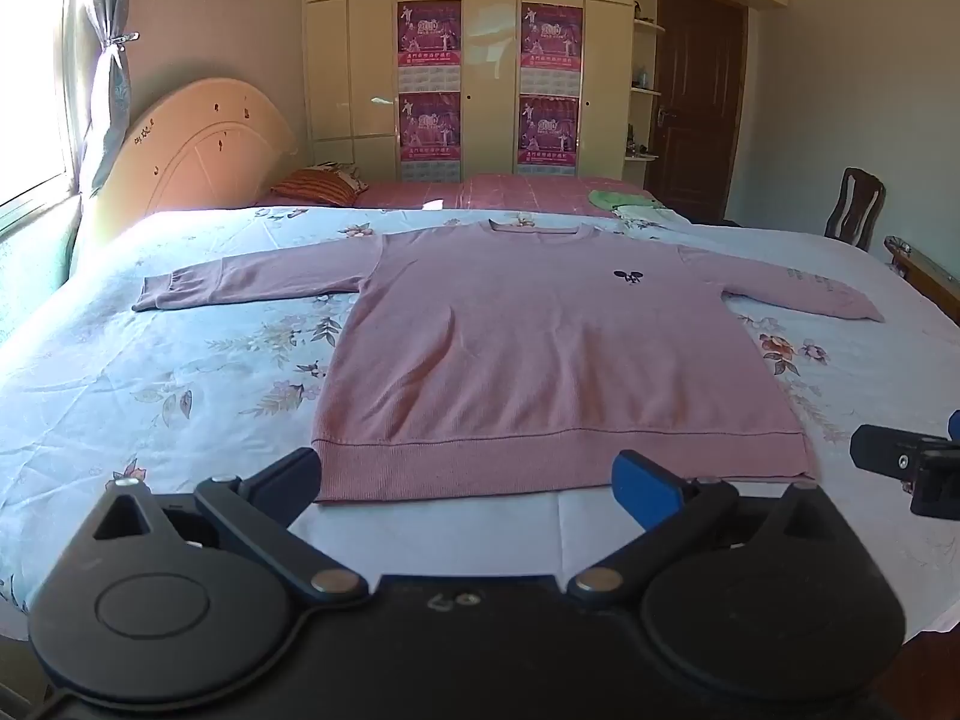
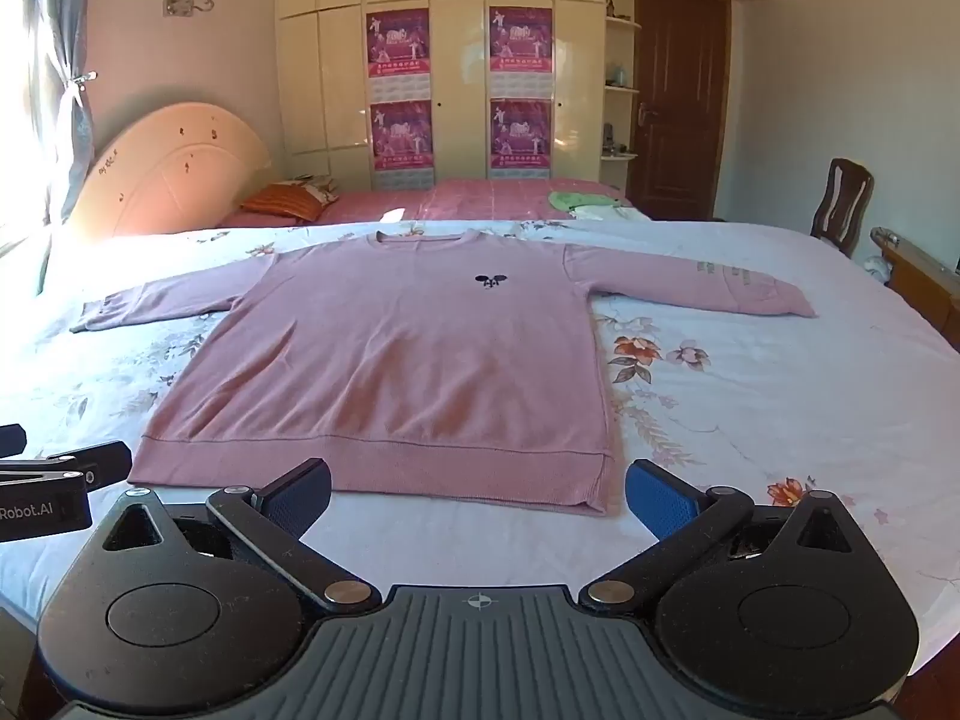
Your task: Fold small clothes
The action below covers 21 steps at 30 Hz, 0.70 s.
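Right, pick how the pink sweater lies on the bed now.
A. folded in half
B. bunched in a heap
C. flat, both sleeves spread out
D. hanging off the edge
C: the pink sweater lies flat, front up, on the floral bedsheet, with one sleeve stretched to each side.

Pink sweater (image 1: 540,360) lies flat on the floral bedsheet (image 1: 180,372), sleeves outspread.

**Two wrist views set side by side at the bed's near edge**

Each view is taken low over the bed (image 1: 180,372), tilted downward and aimed across it toward the wardrobe (image 1: 492,60). The left view is placed left of the right one — the right gripper (image 1: 912,468) is caught at its right margin, the left gripper (image 2: 54,480) at the other's left. The pink sweater (image 2: 390,360), close ahead, is shared by both.
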Motion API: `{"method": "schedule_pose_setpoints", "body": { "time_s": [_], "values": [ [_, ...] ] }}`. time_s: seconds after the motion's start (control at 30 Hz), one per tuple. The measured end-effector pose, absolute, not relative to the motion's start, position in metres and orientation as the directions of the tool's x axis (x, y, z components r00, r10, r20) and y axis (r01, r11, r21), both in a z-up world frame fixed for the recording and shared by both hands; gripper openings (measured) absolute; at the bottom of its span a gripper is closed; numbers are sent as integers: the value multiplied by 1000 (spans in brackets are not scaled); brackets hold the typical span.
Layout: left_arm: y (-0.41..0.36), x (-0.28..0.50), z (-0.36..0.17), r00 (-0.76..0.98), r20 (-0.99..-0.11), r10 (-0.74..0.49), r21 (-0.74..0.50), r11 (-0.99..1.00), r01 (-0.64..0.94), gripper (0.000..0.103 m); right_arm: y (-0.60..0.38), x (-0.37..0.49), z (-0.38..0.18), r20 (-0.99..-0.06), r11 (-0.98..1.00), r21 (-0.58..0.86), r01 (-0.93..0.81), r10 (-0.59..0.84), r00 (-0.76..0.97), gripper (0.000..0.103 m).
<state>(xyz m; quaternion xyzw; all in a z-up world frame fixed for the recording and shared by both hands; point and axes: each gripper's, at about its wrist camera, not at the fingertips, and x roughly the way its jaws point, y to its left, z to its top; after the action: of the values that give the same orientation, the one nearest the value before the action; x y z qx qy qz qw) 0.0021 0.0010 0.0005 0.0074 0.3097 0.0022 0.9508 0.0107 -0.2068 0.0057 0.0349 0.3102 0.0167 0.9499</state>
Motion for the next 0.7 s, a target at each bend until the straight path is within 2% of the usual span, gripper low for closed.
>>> {"method": "schedule_pose_setpoints", "body": {
  "time_s": [0.7],
  "values": [
    [2,2,-1,808,-589,11,6,1000,-9,103,-210,11,14,-576,997,76,-11,53,816,103]
  ]
}}
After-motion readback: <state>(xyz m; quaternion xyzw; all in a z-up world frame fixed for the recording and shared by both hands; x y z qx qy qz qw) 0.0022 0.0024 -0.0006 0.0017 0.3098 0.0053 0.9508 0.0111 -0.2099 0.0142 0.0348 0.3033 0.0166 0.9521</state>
